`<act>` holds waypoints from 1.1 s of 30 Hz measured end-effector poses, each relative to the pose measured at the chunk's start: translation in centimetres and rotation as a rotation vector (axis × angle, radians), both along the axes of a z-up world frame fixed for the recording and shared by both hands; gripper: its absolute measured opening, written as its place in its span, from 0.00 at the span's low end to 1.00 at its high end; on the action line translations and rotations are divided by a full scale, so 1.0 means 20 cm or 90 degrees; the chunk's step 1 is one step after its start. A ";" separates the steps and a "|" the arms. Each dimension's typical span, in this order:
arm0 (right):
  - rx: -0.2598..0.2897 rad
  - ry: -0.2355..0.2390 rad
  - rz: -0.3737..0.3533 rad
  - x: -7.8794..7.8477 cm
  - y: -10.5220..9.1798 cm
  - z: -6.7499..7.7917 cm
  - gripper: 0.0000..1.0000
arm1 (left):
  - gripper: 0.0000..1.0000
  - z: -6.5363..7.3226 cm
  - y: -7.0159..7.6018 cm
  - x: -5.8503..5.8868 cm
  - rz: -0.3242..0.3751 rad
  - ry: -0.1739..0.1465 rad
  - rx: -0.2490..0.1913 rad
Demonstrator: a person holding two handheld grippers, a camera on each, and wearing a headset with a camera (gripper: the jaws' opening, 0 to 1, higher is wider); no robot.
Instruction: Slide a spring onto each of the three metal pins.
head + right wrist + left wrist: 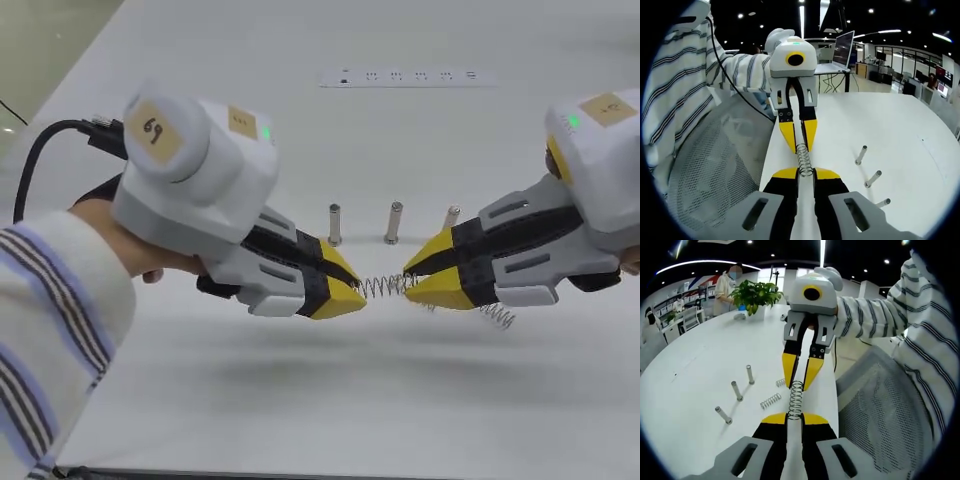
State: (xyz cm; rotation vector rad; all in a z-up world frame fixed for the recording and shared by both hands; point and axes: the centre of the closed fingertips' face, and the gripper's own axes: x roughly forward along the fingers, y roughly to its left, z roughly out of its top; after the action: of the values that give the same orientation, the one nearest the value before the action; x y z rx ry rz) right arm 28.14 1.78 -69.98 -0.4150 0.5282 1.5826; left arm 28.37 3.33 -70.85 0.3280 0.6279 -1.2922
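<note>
A spring [385, 286] hangs level above the white table [300, 390], stretched between my two grippers. My left gripper [350, 297] is shut on its left end and my right gripper [407, 280] is shut on its right end. In the left gripper view the spring [796, 397] runs from my left gripper [794, 417] up into the right gripper [801, 374]. In the right gripper view the spring [803, 157] joins my right gripper [806, 172] to the left gripper [799, 136]. Three bare upright pins [334, 224] [394, 222] [452, 216] stand just behind.
One loose spring [497, 316] lies on the table under the right gripper; the left gripper view has two loose springs [770, 401] [780, 382] near the pins [736, 390]. A power strip [407, 77] lies far back. A mesh chair [880, 405] is at the table edge.
</note>
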 end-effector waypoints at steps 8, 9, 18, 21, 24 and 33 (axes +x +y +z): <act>-0.031 -0.015 0.029 0.00 -0.02 0.02 0.08 | 0.02 -0.01 -0.02 -0.01 0.003 -0.004 -0.012; -0.035 -0.014 0.032 0.00 -0.02 0.03 0.08 | 0.02 0.00 -0.02 -0.01 0.005 -0.002 -0.016; -0.076 -0.011 0.046 -0.01 -0.03 0.06 0.07 | 0.02 -0.01 -0.05 -0.04 0.005 -0.006 -0.031; -0.088 -0.019 0.054 -0.02 -0.03 0.07 0.07 | 0.02 0.00 -0.05 -0.04 0.007 -0.005 -0.036; -0.113 -0.030 0.057 -0.02 -0.04 0.07 0.07 | 0.02 0.00 -0.07 -0.04 0.012 -0.010 -0.039; -0.166 -0.041 0.074 -0.03 -0.04 0.11 0.07 | 0.02 0.00 -0.11 -0.05 0.007 -0.017 -0.056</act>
State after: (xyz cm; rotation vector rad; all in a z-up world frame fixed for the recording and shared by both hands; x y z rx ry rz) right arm 27.44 0.99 -67.73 -0.7019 0.6743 1.6102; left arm 27.27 1.06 -70.76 0.2694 0.5483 -1.2989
